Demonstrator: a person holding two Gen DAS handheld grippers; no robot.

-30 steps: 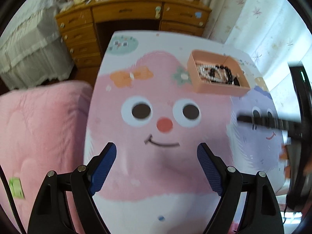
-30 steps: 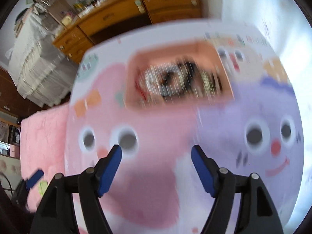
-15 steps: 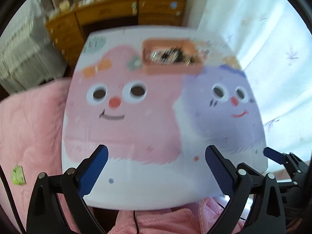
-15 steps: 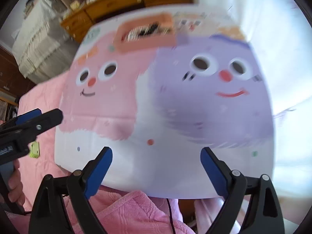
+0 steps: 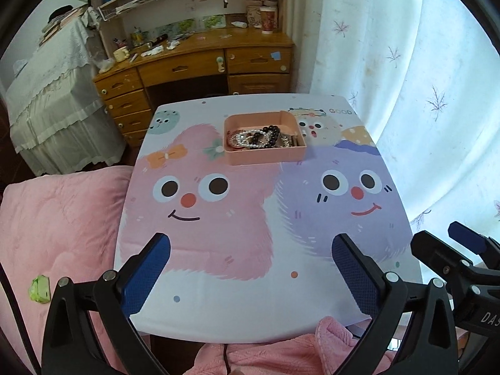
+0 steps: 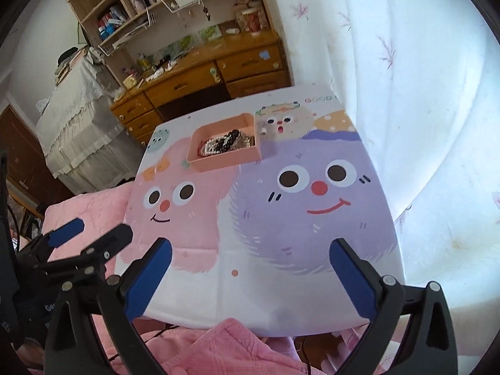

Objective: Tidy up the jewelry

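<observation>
One pink rectangular plastic tray (image 5: 264,156) near tabletop (image 5: 250,297) far edge | holds tangled beaded jewelry (image 5: 262,137), count unclear | left gripper (image 5: 250,268) released, empty | right gripper (image 6: 250,268) released, empty

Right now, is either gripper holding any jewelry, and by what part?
No. The left gripper and right gripper are both open and empty; the jewelry sits in the pink tray.

The right gripper (image 6: 250,276) hangs over the near edge of the table (image 6: 265,300), jaws wide apart and holding nothing; the left gripper (image 6: 90,234) shows at lower left; a pink tray (image 6: 223,160) of jewelry (image 6: 225,143) sits far across; a wooden desk (image 6: 200,78) stands behind.
</observation>
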